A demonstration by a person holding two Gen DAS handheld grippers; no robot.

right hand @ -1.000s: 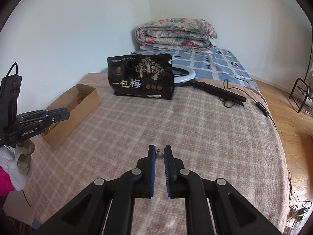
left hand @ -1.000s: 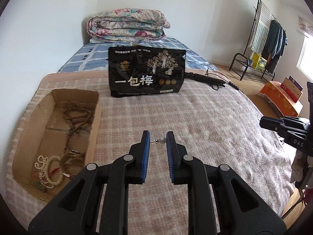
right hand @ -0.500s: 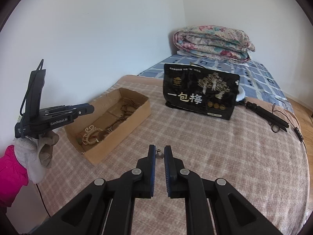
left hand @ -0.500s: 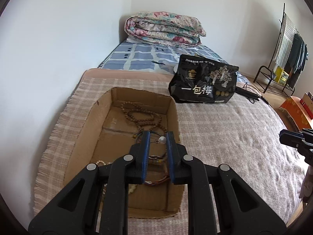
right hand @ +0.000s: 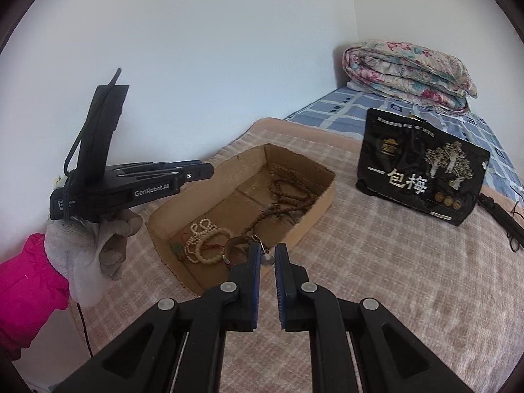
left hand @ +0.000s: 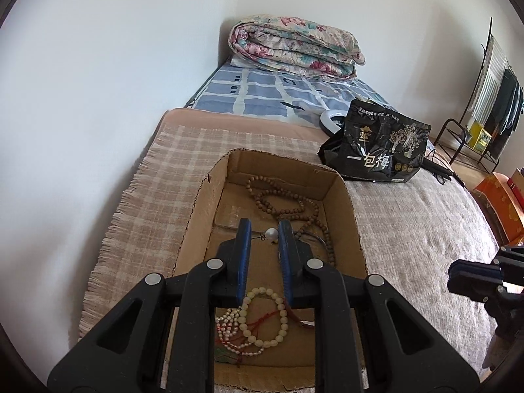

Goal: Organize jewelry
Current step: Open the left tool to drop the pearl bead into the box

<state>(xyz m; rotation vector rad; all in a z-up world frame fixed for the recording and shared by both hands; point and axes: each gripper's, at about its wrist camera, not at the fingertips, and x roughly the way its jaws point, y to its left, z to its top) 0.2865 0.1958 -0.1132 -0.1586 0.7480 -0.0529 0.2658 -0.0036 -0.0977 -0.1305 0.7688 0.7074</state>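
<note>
Hanging between the left tongs (left hand: 264,234), a pearl earring (left hand: 270,233) over the cardboard box (left hand: 355,226)

You get soft, even daylight in both views, with only faint shadows inside the shallow brown cardboard box (left hand: 340,193). Fisheye bending curves the white wall (right hand: 196,65), and dark vignetting fills the corners. Focus is sharp throughout.

an open cardboard box (left hand: 347,203) sits on the bed, holding brown bead strands (left hand: 281,203) at its far end and pale bead bracelets (left hand: 262,317) nearer. a pearl earring (left hand: 270,233) is pinched above it; another pearl earring (right hand: 267,259) is held beside the box.
</note>
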